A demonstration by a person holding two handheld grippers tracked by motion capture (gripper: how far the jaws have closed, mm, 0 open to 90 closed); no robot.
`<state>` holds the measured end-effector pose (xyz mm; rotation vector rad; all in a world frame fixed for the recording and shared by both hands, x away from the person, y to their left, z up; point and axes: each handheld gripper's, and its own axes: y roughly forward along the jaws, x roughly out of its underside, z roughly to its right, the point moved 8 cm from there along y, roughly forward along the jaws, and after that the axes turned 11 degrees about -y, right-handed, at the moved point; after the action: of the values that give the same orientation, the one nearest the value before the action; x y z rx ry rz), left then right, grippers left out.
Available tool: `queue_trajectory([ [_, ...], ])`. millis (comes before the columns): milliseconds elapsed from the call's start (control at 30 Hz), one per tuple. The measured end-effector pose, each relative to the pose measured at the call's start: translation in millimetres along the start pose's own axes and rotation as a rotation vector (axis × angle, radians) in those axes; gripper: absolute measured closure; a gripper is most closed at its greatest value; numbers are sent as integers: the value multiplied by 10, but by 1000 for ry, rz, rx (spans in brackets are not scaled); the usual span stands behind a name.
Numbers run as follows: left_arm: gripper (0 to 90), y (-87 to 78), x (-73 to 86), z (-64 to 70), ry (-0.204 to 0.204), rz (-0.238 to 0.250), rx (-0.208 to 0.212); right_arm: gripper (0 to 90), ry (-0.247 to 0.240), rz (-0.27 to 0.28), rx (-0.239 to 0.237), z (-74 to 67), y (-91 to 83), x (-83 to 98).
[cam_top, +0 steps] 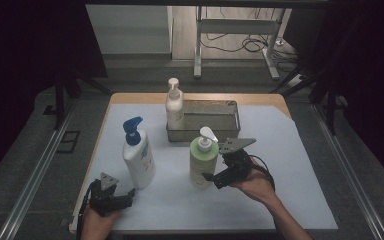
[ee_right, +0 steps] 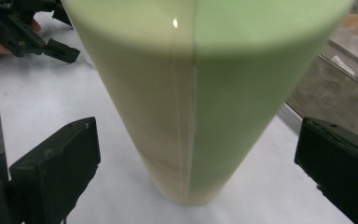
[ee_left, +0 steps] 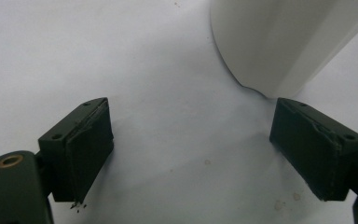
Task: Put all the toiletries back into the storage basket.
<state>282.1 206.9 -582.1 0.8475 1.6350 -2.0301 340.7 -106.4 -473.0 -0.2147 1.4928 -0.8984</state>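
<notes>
Green pump bottle (cam_top: pixel 202 161): upright on white table cover (cam_top: pixel 290 150), between the spread jaws of the right gripper (cam_top: pixel 219 179), neither pad touching. White pump bottle with blue pump (cam_top: pixel 138 155): upright, just beyond the left gripper (cam_top: pixel 125 196), whose jaws are apart and empty. Cream pump bottle (cam_top: pixel 174 106): upright, left end of metal tray (cam_top: pixel 220 119).

High view: we look forward and down over the white-covered table (cam_top: pixel 280 200). Left gripper view sits low, near the white pump bottle with blue head (cam_top: pixel 138 155). Right gripper view is close on the pale green pump bottle (ee_right: pixel 205 93), also in our high view.
</notes>
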Motion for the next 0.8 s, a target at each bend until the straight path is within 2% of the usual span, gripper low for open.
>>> queue_trajectory([
  [367,131,0,0,0,0,0,0,47,5,3,4,-21,176,-62],
  [567,131,0,0,0,0,0,0,68,-5,6,19,-27,213,-86],
  [600,131,0,0,0,0,0,0,105,-8,7,31,-17,217,-86],
  [800,131,0,1,2,-2,0,0,112,-9,29,38,-13,214,-75],
])
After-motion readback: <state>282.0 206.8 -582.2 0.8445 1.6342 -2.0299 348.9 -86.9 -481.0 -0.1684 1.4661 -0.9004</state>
